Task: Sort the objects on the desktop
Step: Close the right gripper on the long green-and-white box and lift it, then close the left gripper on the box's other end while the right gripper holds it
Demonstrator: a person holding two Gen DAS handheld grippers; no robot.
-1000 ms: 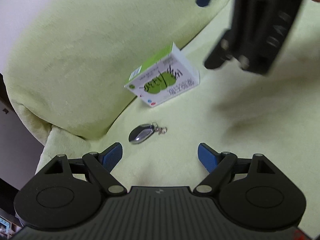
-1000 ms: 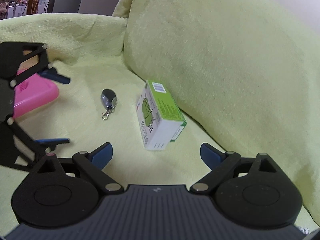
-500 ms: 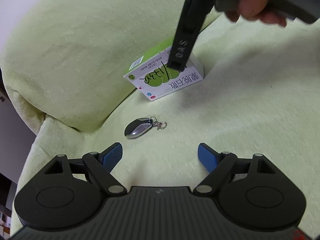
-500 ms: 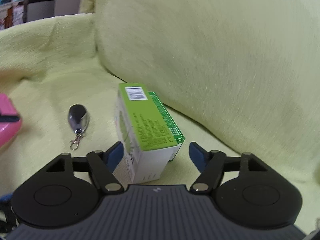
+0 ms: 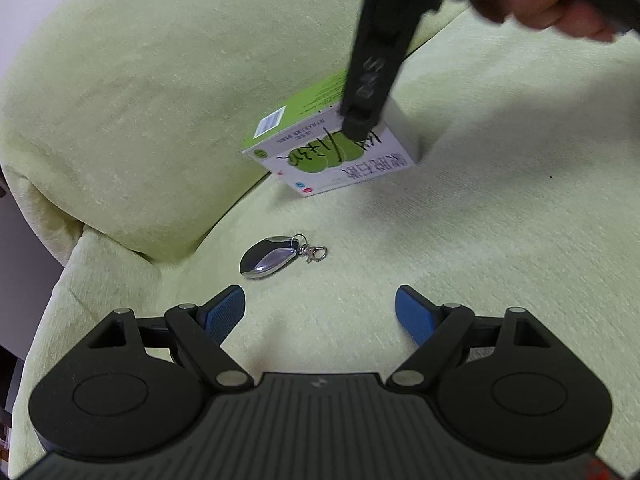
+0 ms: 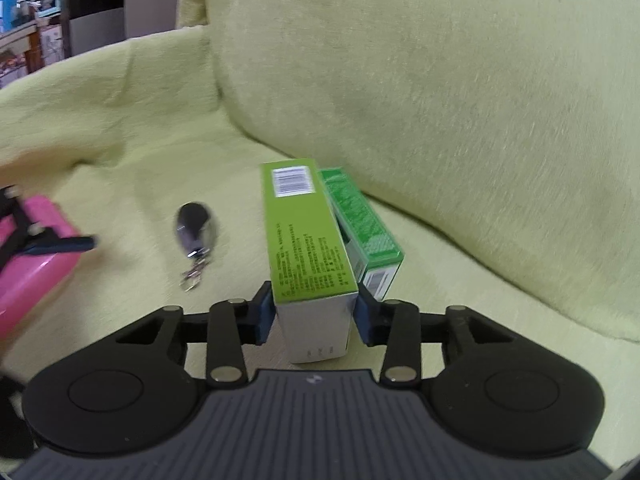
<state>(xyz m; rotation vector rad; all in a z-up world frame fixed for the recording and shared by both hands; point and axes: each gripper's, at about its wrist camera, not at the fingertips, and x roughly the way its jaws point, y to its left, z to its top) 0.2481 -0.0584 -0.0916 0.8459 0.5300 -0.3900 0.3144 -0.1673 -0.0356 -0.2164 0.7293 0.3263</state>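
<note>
A green and white carton (image 6: 308,240) stands on edge on the yellow-green sofa seat (image 5: 480,240), close to the back cushion. My right gripper (image 6: 315,316) is shut on the carton's near end, one blue pad on each side. A darker green panel (image 6: 360,220) shows just behind the carton; whether it is a separate box is unclear. In the left wrist view one black finger (image 5: 368,80) of that gripper presses the carton (image 5: 320,160). A black and silver key fob (image 5: 268,258) with a clasp lies left of the carton. My left gripper (image 5: 320,296) hovers open just short of the fob.
A pink container (image 6: 32,264) sits at the left edge of the right wrist view, partly behind the left gripper's fingers (image 6: 68,243). The big back cushion (image 6: 440,100) rises right behind the carton. A hand (image 5: 540,8) holds the right gripper. Shelves stand far off.
My right gripper came down around the carton and shut on it. The left gripper stayed open and drifted a little, keeping the key fob just ahead of its fingers.
</note>
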